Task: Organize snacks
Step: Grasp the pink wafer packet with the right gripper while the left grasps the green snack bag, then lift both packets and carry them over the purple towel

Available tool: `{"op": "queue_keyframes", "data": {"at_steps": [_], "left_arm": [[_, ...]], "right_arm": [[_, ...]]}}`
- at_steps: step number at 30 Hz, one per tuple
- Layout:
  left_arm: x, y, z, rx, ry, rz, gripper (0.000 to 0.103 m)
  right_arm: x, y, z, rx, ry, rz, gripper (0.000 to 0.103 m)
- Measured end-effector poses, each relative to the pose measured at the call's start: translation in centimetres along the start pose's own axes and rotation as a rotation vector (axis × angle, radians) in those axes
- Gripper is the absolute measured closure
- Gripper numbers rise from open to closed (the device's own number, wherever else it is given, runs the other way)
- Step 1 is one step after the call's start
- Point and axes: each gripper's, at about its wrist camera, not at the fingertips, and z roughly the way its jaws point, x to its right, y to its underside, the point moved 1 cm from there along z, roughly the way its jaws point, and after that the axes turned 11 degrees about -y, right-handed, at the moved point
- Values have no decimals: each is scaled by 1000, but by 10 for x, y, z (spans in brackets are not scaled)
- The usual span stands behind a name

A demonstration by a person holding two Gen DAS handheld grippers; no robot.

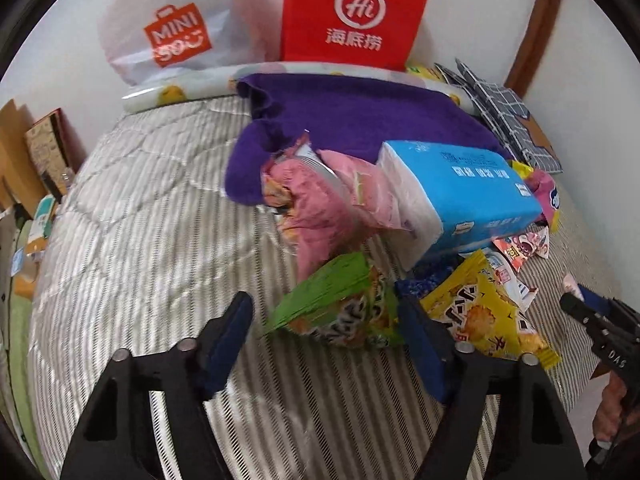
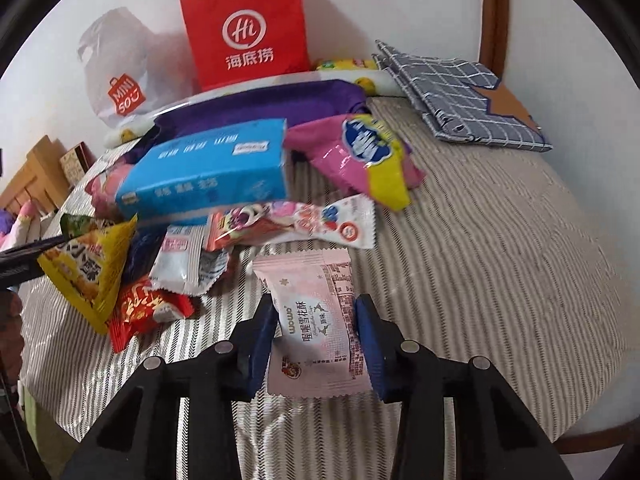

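Two grippers work over a striped bed (image 2: pixel 500 248). Nearest in the right wrist view, the right gripper (image 2: pixel 316 322) has its jaws clenched on a pale pink snack packet (image 2: pixel 316 320), pads pressing both side edges; the packet's lower end hangs between the fingers, above the bedding. In the left wrist view, the left gripper (image 1: pixel 324 320) has its jaws spread wide, and a green snack bag (image 1: pixel 340 304) lies between the tips, touching neither that I can see; its print is blurred. Beside it sits a yellow snack bag (image 1: pixel 488 316), partly covering a dark blue wrapper whose shape is hidden. Beyond, a blue tissue pack (image 1: pixel 472 196) rests across a crumpled pink bag (image 1: pixel 320 200), with more packets tucked beneath. Farther back lies a purple cloth (image 1: pixel 360 120), then a red paper bag (image 1: pixel 352 12) and a white plastic bag (image 1: pixel 172 24) against the wall, both cut off at the top edge.
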Motion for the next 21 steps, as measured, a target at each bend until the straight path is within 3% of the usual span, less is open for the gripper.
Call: {"op": "queue_keyframes", "data": {"at_steps": [3,9,21], "left_arm": [[3,-1,8,-23,5,7,51],[-4,-3,0,-6,42,-1,63],[-29,5,-42,44,50,-91,64]], "right_arm": [[4,-3,-3,4,0,24,65],[9,-10,-4,8,7,64,65],[-5,-15,-20,48,62,62,65]]}}
